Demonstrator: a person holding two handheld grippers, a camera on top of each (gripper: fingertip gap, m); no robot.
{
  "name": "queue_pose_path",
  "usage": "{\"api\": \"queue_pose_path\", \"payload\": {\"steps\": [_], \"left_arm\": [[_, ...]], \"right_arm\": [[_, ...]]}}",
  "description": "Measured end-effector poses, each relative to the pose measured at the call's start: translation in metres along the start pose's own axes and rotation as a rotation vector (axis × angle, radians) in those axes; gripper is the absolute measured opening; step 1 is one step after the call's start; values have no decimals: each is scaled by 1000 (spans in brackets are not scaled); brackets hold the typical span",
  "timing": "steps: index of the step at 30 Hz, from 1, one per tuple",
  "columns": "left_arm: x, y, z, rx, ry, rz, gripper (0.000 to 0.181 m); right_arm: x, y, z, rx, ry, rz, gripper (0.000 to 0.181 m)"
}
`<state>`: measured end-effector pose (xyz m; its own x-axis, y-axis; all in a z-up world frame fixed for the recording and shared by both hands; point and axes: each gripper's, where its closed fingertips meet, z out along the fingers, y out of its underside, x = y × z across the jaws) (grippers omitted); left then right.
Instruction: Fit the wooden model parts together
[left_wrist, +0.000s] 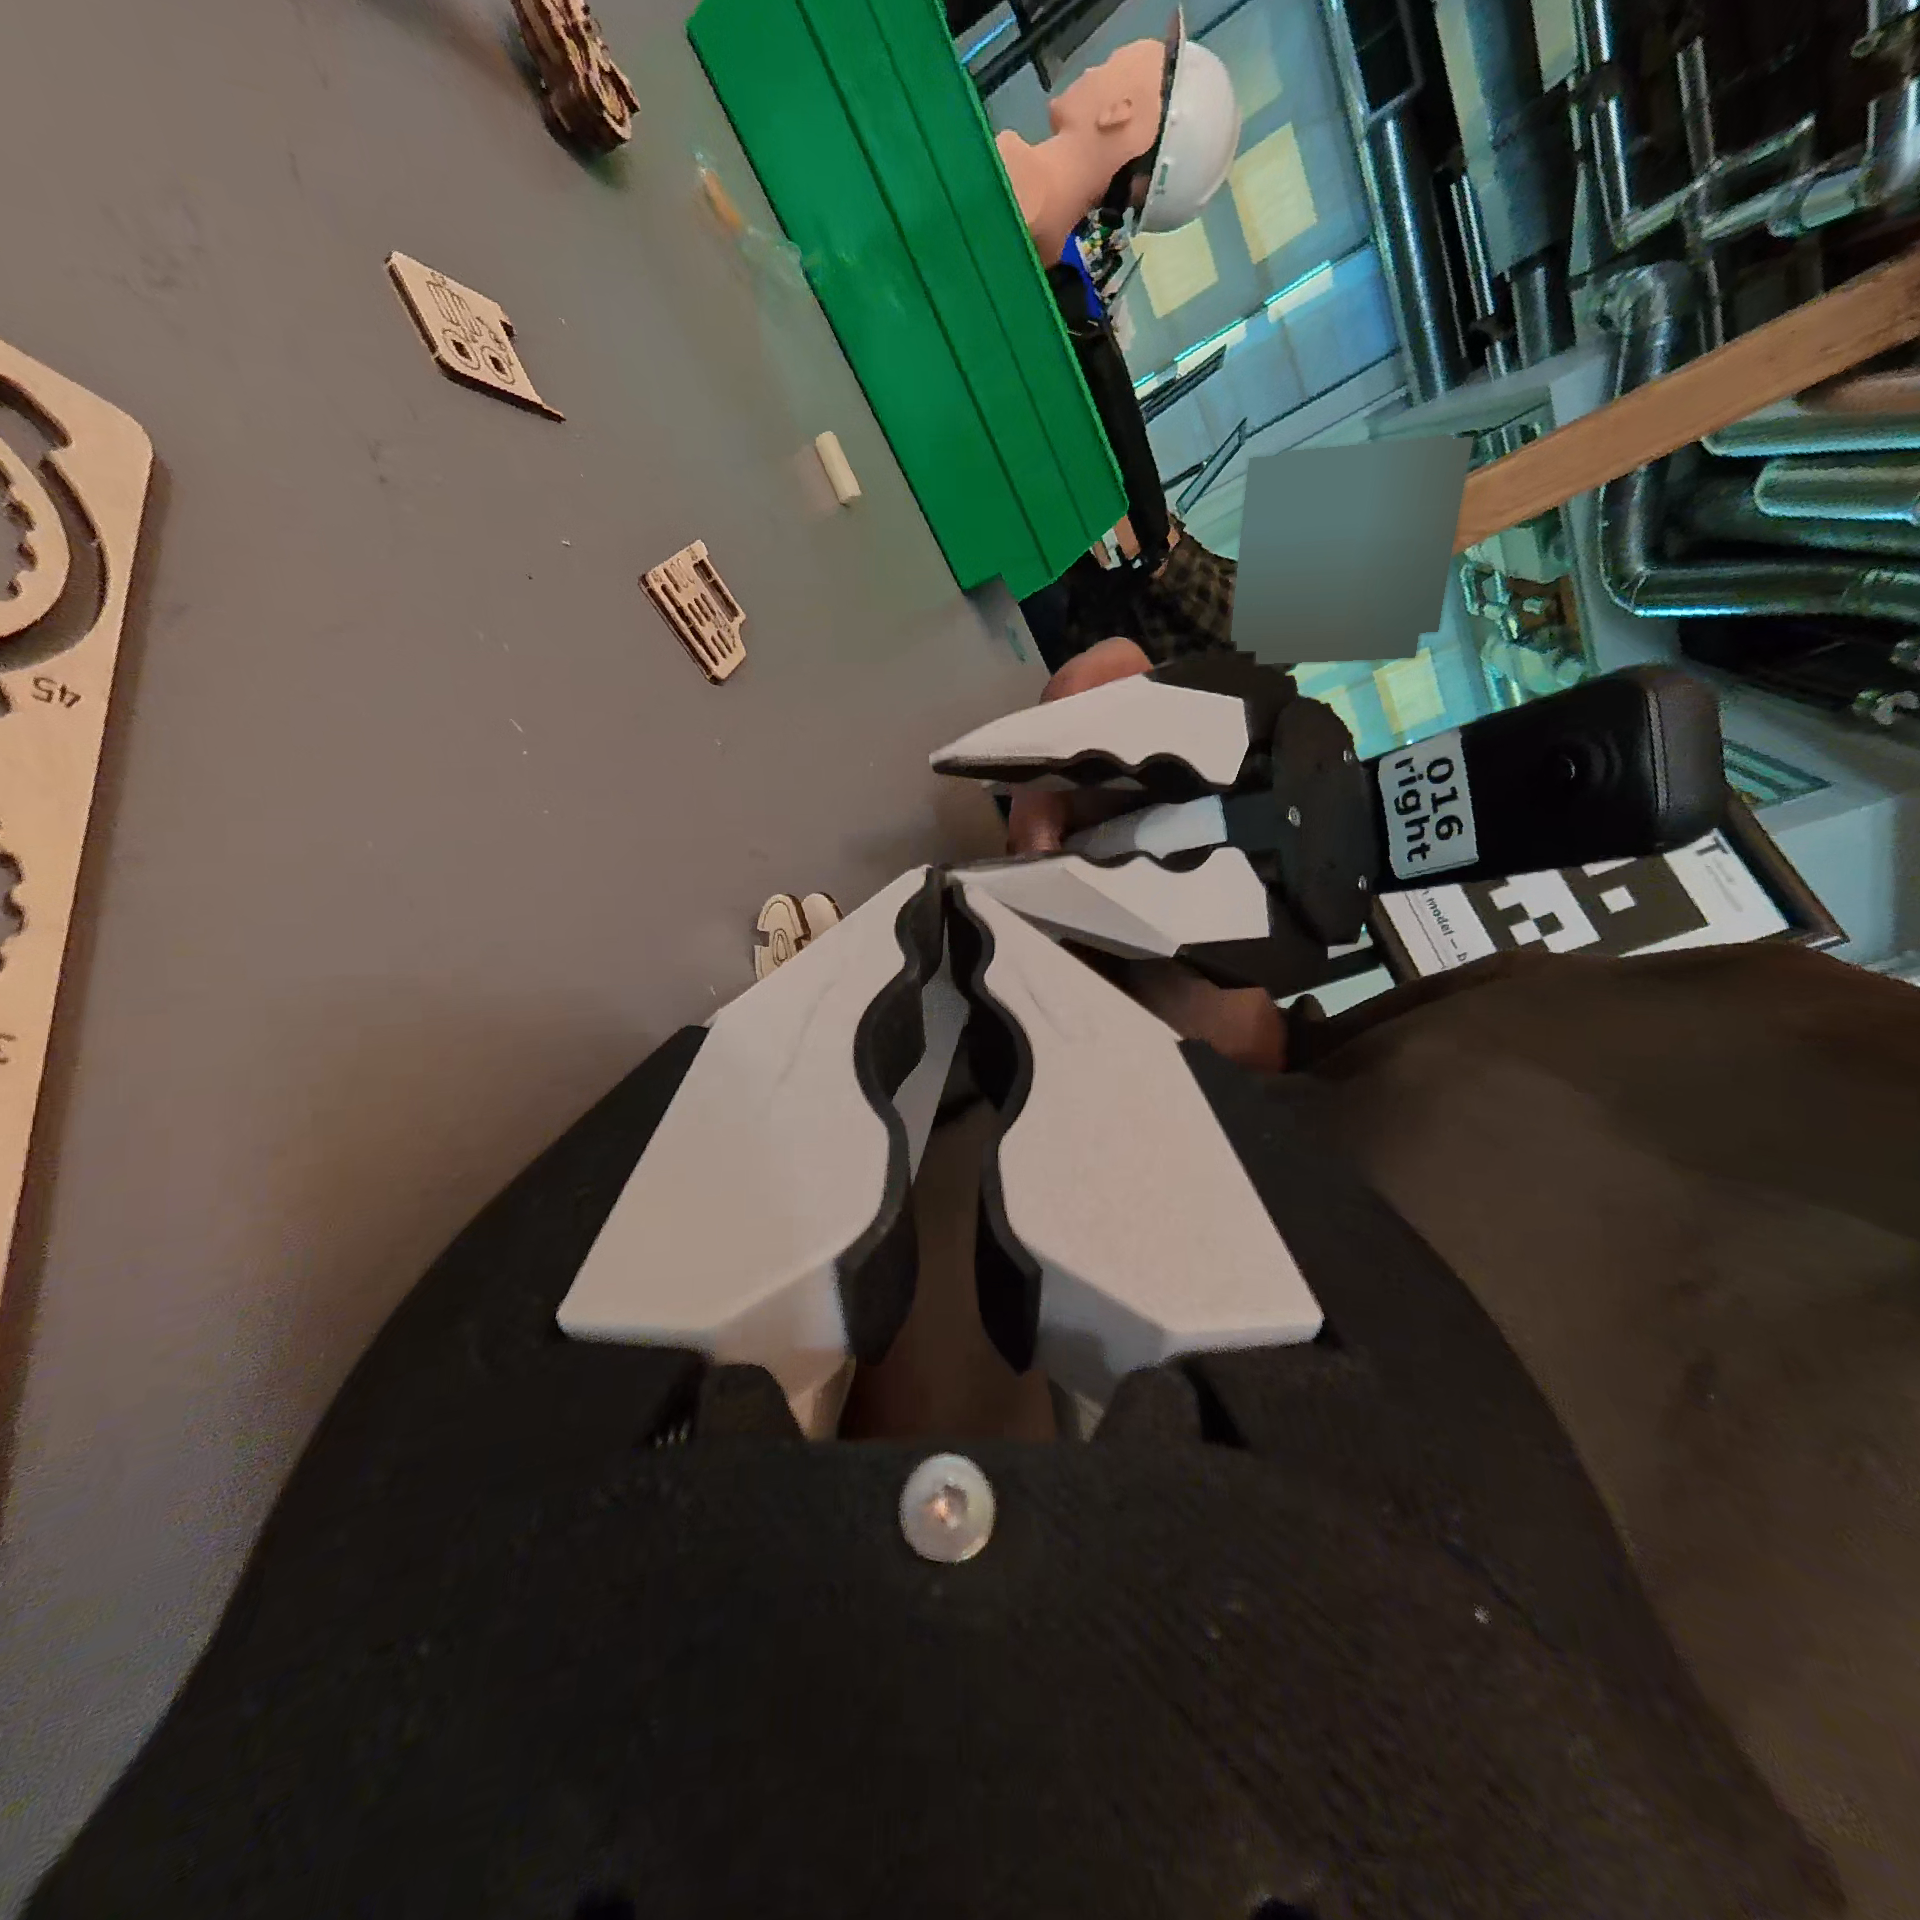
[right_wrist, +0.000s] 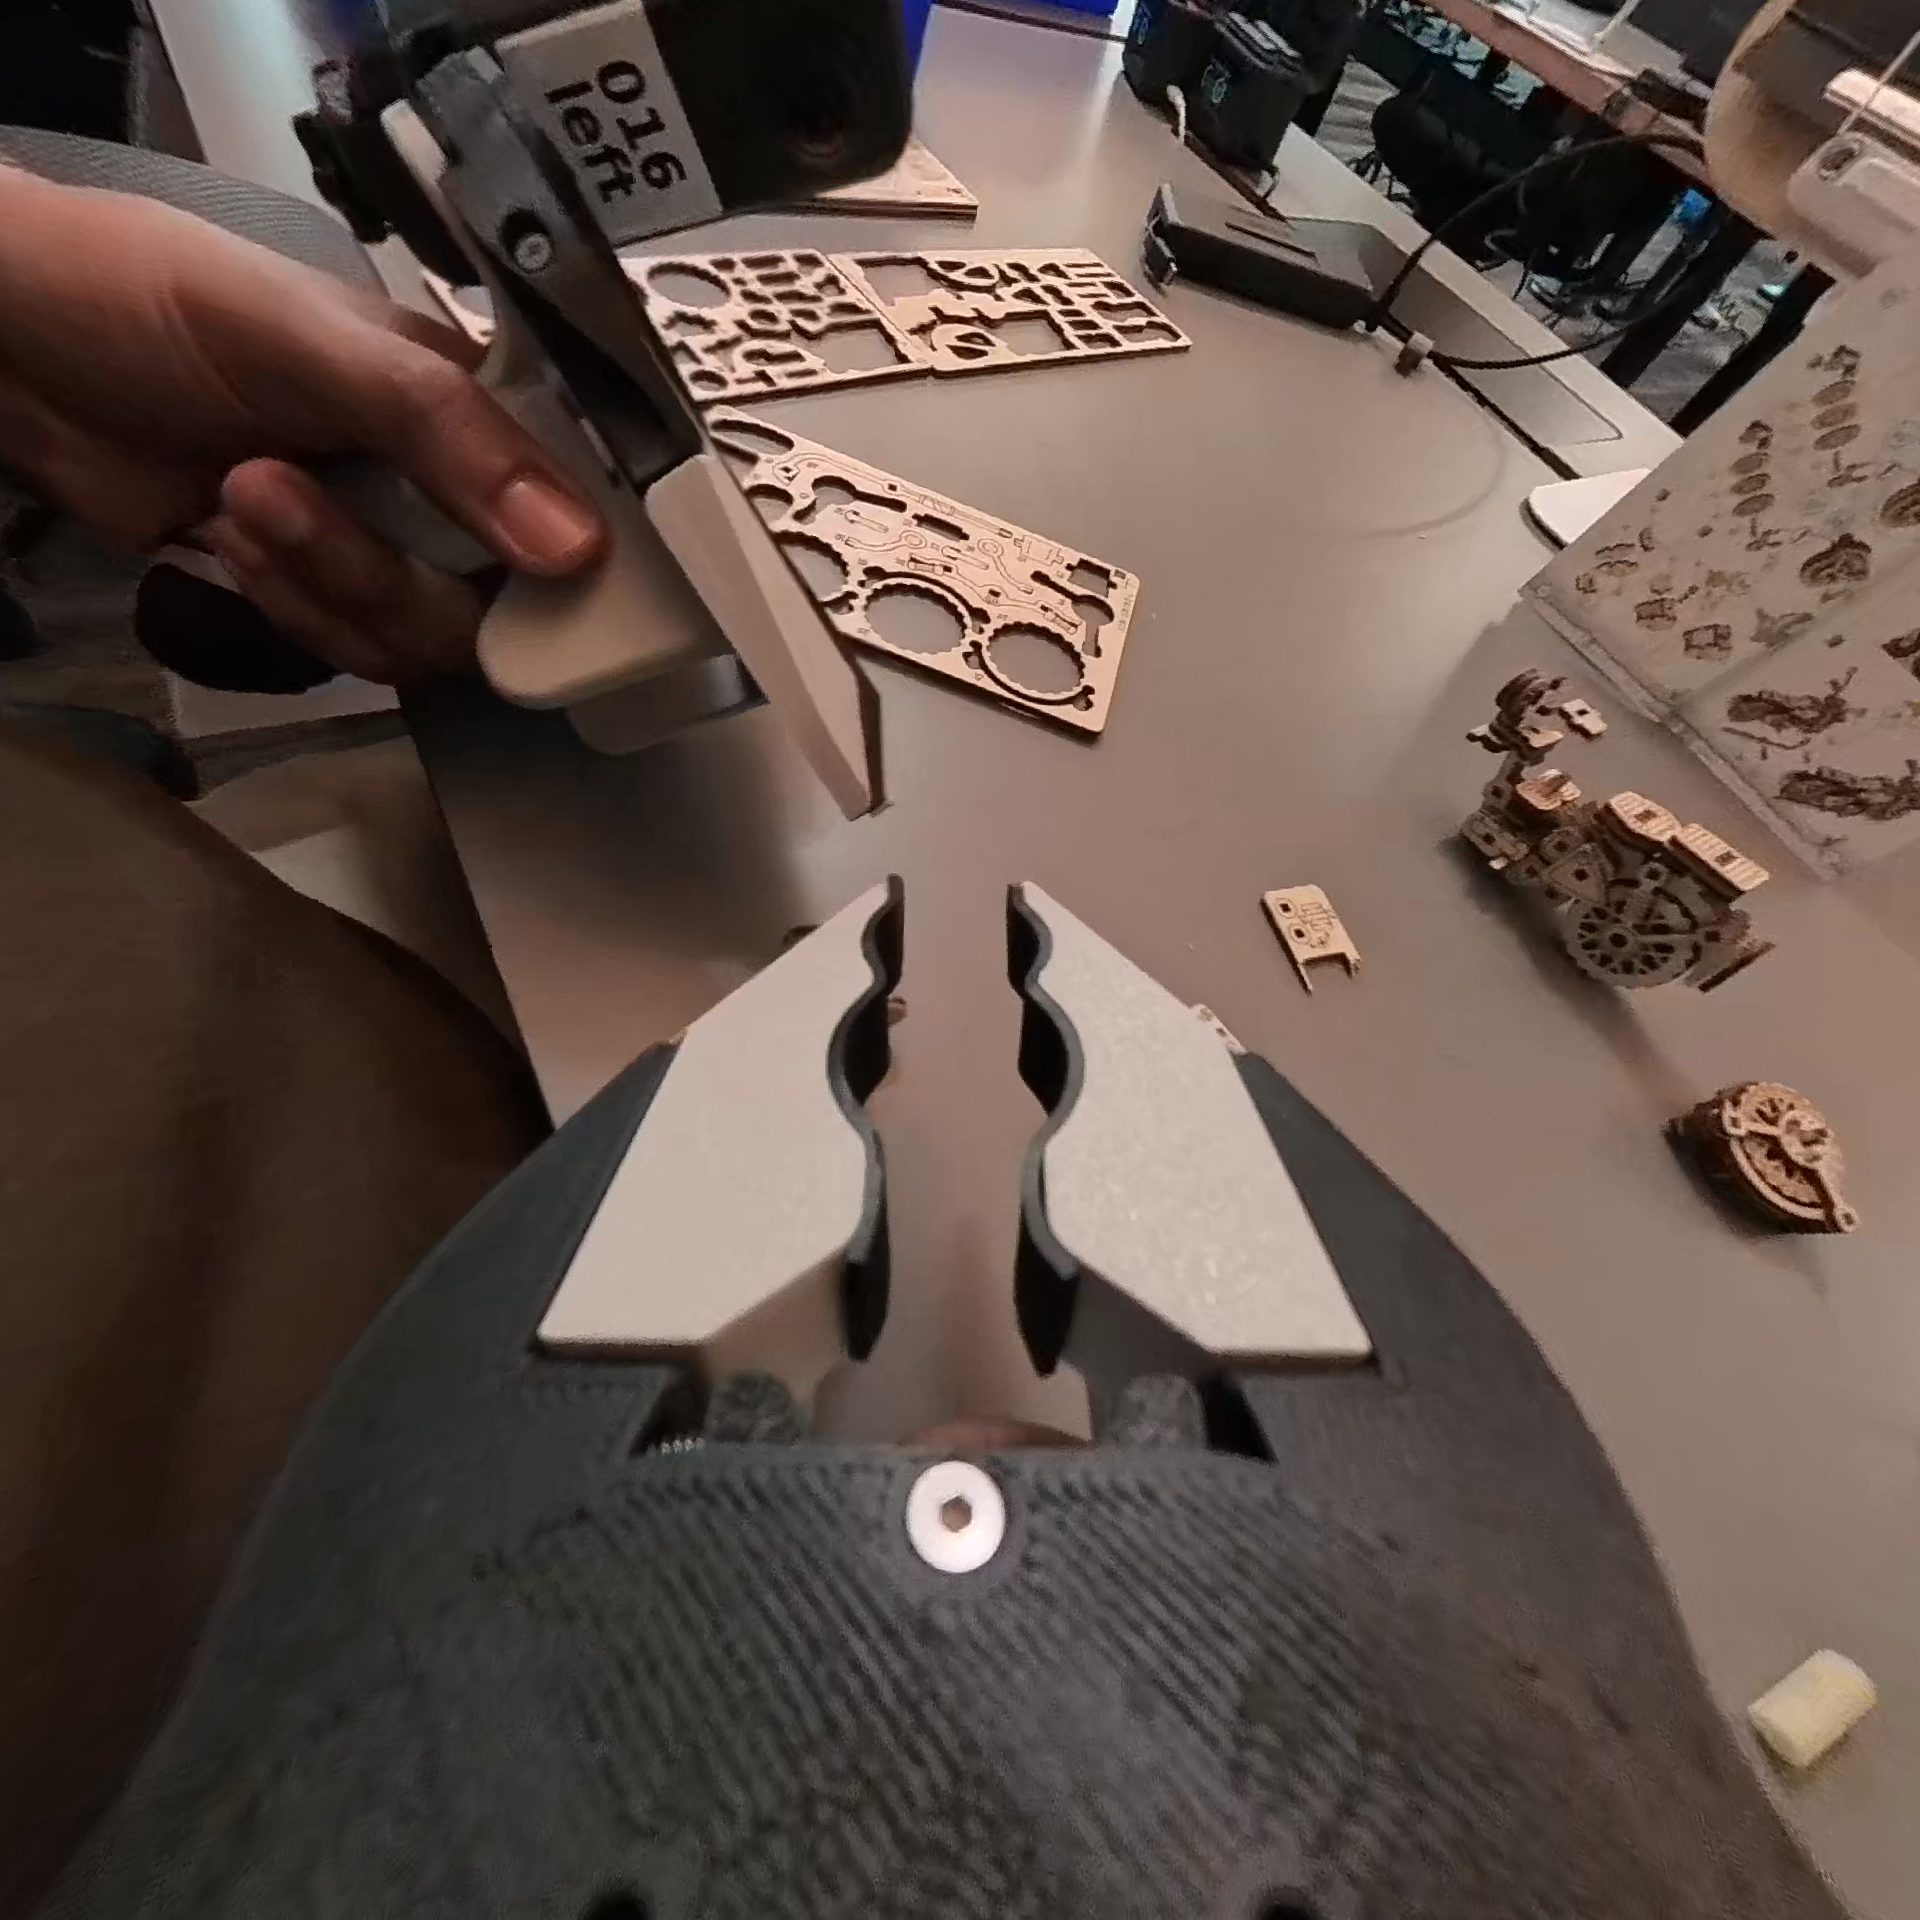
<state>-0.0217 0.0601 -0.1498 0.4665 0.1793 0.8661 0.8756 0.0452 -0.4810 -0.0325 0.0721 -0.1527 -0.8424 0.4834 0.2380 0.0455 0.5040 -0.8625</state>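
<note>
Wooden model parts lie all over the grey worktop (right_wrist: 1299, 582) — big punched sheets (right_wrist: 935, 582), then the half-built model (right_wrist: 1621, 883), then one small flat piece (right_wrist: 1311, 933). Our left gripper (left_wrist: 940, 883) is pinched together, empty; our right gripper (right_wrist: 954, 894) is apart, empty. We think picking comes next — reach for that small piece.

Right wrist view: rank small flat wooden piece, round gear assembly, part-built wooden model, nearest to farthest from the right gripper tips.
From the right gripper:
1. Small flat wooden piece, just right of the tips on the table.
2. Round gear assembly, farther right, towards the camera.
3. Part-built wooden model, far right. It is close to the gear assembly in range, so ranks 2 and 3 are uncertain.
</note>
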Motion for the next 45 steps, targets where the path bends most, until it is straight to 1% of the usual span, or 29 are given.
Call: {"api": "queue_pose_path", "payload": {"steps": [3,5,7,9,12,14,16,18,19,21,23,26,28,29,30,31,33,34,36,38,40,41,42,44,45], "left_arm": [[1,0,1,-1,-13,26,0],[0,-2,1,11,-32,51,0],[0,-6,2,35,-64,87,0],[1,-10,1,51,-97,139,0],[3,-11,-1,47,-151,254,0],[1,-12,-2,34,-196,327,0],[0,-14,-4,30,-224,374,0],[0,-15,-7,30,-232,390,0],[0,-16,-8,33,-232,387,0],[-2,-17,-12,38,-228,372,0],[-7,-17,-17,37,-233,348,0],[-10,-20,-22,54,-224,305,0],[-11,-24,-25,73,-215,284,0],[-11,-26,-27,85,-213,276,0],[-11,-28,-28,100,-208,268,0],[-10,-30,-29,112,-203,262,0],[-12,-32,-30,117,-205,252,0],[-14,-32,-30,115,-209,248,0],[-15,-32,-30,115,-211,246,0],[-16,-32,-29,113,-218,255,0],[-17,-31,-28,103,-234,271,0],[-18,-30,-26,98,-238,276,0],[-18,-29,-25,93,-239,278,0],[-18,-27,-21,85,-242,282,0],[-18,-26,-19,82,-245,287,0]], "right_arm": [[10,2,0,-2,29,38,17],[24,4,1,-2,72,75,18],[49,2,0,1,141,132,21],[78,-7,0,13,164,216,24],[139,-27,11,32,165,302,26],[188,-34,35,5,165,351,29],[225,-24,75,-118,121,409,36],[248,-10,116,-236,59,446,35],[257,-3,133,-286,44,434,31],[269,13,160,-383,44,370,29],[269,22,178,-444,7,352,31],[261,20,196,-455,-51,370,33],[264,25,202,-494,-24,324,33],[265,28,204,-513,-16,305,34],[265,27,206,-515,-21,308,31],[264,28,206,-527,-29,313,16],[262,24,202,-526,-54,308,12],[261,15,199,-480,-64,308,0],[256,-13,184,-362,-89,323,0],[253,-39,161,-251,-75,317,0],[254,-50,137,-199,-19,274,0],[256,-48,127,-200,15,242,0],[259,-40,120,-227,45,211,4],[266,-11,112,-332,70,178,16],[267,3,112,-367,50,183,17]]}}
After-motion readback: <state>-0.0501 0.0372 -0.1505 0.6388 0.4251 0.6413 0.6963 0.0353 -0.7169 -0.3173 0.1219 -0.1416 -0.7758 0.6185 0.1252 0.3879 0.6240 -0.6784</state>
